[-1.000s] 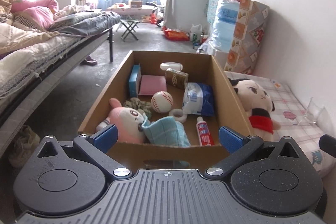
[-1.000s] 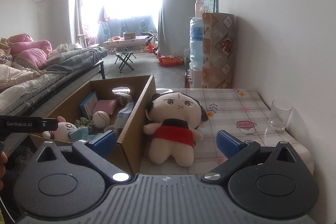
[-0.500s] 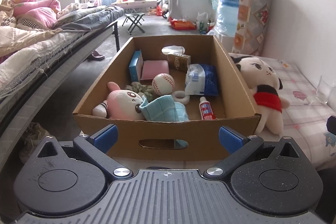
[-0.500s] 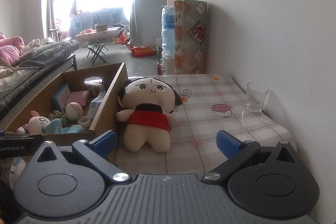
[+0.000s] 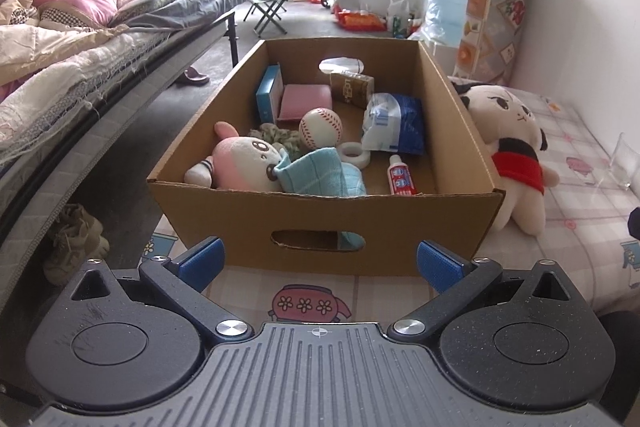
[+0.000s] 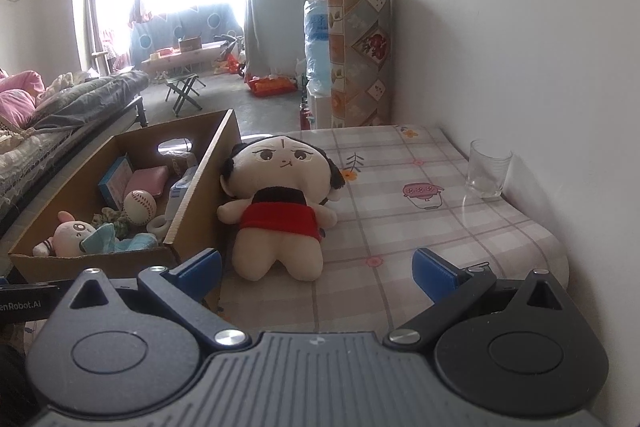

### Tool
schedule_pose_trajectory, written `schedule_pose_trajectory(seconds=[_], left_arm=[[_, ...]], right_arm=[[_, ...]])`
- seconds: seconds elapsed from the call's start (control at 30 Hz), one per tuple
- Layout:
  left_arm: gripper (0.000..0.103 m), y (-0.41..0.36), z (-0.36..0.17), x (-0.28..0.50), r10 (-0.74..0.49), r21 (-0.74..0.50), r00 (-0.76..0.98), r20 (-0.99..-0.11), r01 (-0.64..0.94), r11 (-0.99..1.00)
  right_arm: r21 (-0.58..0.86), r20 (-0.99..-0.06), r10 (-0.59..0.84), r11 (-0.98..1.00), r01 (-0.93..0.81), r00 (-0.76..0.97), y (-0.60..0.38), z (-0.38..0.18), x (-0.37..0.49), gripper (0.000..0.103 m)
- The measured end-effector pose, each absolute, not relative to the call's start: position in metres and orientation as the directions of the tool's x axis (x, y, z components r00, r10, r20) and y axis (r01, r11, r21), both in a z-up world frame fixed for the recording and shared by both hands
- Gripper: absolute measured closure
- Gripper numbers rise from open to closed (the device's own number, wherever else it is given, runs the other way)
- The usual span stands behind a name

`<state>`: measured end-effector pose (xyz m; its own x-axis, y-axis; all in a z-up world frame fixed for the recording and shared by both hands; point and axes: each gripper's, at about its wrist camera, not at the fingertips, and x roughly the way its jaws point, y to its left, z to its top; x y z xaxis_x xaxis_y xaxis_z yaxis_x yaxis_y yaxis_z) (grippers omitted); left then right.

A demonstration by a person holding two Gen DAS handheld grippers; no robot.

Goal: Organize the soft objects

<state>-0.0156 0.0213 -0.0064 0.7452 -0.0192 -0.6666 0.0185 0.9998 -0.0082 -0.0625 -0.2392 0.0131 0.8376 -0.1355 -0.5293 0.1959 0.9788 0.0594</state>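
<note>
Checked tablecloth (image 6: 400,227), doll (image 6: 280,203) half hidden behind cardboard box (image 5: 320,223).

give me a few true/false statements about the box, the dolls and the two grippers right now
1. The doll in the red top lies inside the cardboard box. False: it lies on the checked cloth, outside the box, against its side wall.
2. The pink plush is in the box. True.
3. The left hand-held gripper is shut on the baseball. False: its jaws are open and empty, short of the box; the ball lies inside it.
4. The right hand-held gripper is open and holds nothing. True.
5. A clear glass stands on the cloth near the wall. True.
</note>
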Motion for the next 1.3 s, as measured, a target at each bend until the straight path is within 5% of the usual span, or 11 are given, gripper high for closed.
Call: schedule_pose_trajectory(seconds=[1.3], left_arm=[[0.0,-0.021,-0.002,-0.025,-0.066,0.025,0.703,-0.708,0.117,0.993]], right_arm=[[0.059,-0.558,-0.164,0.97,0.235,0.814,-0.26,0.021,-0.09,0.0]])
